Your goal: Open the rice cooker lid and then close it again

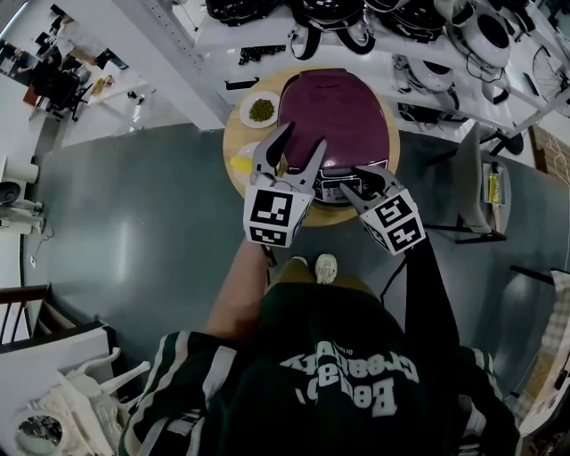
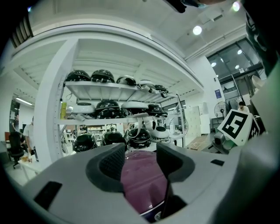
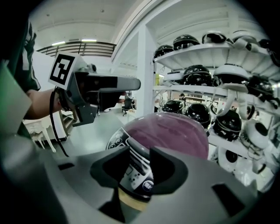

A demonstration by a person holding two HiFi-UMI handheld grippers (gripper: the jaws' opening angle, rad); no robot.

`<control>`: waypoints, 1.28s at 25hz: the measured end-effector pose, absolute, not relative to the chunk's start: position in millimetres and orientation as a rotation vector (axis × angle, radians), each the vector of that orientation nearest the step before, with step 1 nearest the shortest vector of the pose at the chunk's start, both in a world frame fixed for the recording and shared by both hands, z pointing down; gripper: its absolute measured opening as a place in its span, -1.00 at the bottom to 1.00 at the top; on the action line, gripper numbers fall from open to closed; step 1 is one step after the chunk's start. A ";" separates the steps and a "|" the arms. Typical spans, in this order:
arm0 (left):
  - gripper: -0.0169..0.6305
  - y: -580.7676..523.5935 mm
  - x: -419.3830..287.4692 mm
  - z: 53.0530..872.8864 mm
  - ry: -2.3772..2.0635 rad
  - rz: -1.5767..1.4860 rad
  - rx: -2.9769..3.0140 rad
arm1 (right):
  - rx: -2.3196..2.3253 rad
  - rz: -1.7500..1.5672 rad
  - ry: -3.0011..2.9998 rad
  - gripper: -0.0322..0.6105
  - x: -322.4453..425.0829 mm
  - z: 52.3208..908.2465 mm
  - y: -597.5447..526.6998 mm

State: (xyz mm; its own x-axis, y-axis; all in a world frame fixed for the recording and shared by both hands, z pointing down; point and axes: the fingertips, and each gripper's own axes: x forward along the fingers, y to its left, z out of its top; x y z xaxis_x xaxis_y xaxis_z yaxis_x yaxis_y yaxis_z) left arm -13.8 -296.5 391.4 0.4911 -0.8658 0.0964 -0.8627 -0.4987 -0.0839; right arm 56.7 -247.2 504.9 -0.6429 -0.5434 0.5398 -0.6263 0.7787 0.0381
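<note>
A rice cooker with a shut purple lid (image 1: 334,111) stands on a round wooden table (image 1: 233,134). Its control panel (image 1: 331,184) faces me. My left gripper (image 1: 301,140) hovers over the lid's front left, jaws apart with nothing between them. In the left gripper view the lid (image 2: 142,175) shows through the gap of that gripper (image 2: 140,162). My right gripper (image 1: 356,183) is low at the cooker's front edge, open, its jaws apart in front of the panel. The right gripper view shows the right gripper (image 3: 138,168) framing the control panel (image 3: 131,170), with the lid (image 3: 175,133) behind.
A small plate of green bits (image 1: 261,110) and a dish with something yellow (image 1: 242,162) sit on the table left of the cooker. White shelves of helmets (image 1: 374,18) stand right behind. A chair (image 1: 472,187) is at the right, grey floor all around.
</note>
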 end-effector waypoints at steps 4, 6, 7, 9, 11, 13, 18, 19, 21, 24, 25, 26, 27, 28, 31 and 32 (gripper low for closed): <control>-0.29 -301.5 -14.8 390.4 1.571 -0.194 -2.692 | 0.925 0.204 -2.431 -0.47 58.2 506.6 -248.9; -0.29 -302.0 -15.2 389.8 1.571 -0.190 -2.689 | 0.940 0.194 -2.423 -0.46 58.3 509.0 -247.4; -0.29 -301.6 -15.7 389.4 1.572 -0.187 -2.688 | 0.945 0.193 -2.424 -0.45 58.0 509.5 -246.6; -0.29 -300.2 -17.0 388.3 1.579 -0.179 -2.685 | 0.952 0.204 -2.433 -0.45 57.8 509.6 -245.5; -0.29 -299.3 -17.5 386.8 1.584 -0.171 -2.682 | 0.954 0.217 -2.441 -0.46 58.2 509.3 -245.3; -0.29 -299.2 -17.8 385.4 1.586 -0.169 -2.680 | 0.955 0.219 -2.441 -0.46 58.3 509.1 -246.0; -0.29 -298.2 -19.6 383.8 1.591 -0.163 -2.675 | 0.955 0.229 -2.441 -0.46 58.7 510.2 -247.0; -0.29 -298.3 -19.8 383.8 1.591 -0.164 -2.675 | 0.954 0.232 -2.441 -0.47 58.7 510.2 -247.1; -0.29 -298.4 -20.1 383.2 1.593 -0.165 -2.675 | 0.951 0.241 -2.442 -0.47 58.9 509.7 -247.2; -0.29 -298.7 -19.8 381.7 1.595 -0.160 -2.671 | 0.941 0.247 -2.438 -0.48 59.4 509.2 -247.3; -0.29 -298.9 -19.7 381.4 1.596 -0.157 -2.669 | 0.938 0.245 -2.435 -0.49 59.4 509.3 -247.3; -0.29 -299.2 -19.8 380.9 1.598 -0.153 -2.666 | 0.935 0.245 -2.434 -0.50 59.4 509.4 -247.3; -0.29 -299.7 -20.4 379.9 1.602 -0.146 -2.661 | 0.933 0.246 -2.434 -0.50 59.3 509.3 -247.5; -0.25 -300.6 -21.0 378.4 1.606 -0.139 -2.656 | 0.930 0.248 -2.434 -0.51 59.3 508.9 -247.9; -0.27 -304.1 -22.6 376.7 1.613 -0.137 -2.647 | 0.923 0.245 -2.431 -0.53 59.6 508.3 -249.2; -0.27 -304.7 -23.1 377.4 1.617 -0.137 -2.647 | 0.921 0.244 -2.429 -0.53 59.5 508.9 -249.1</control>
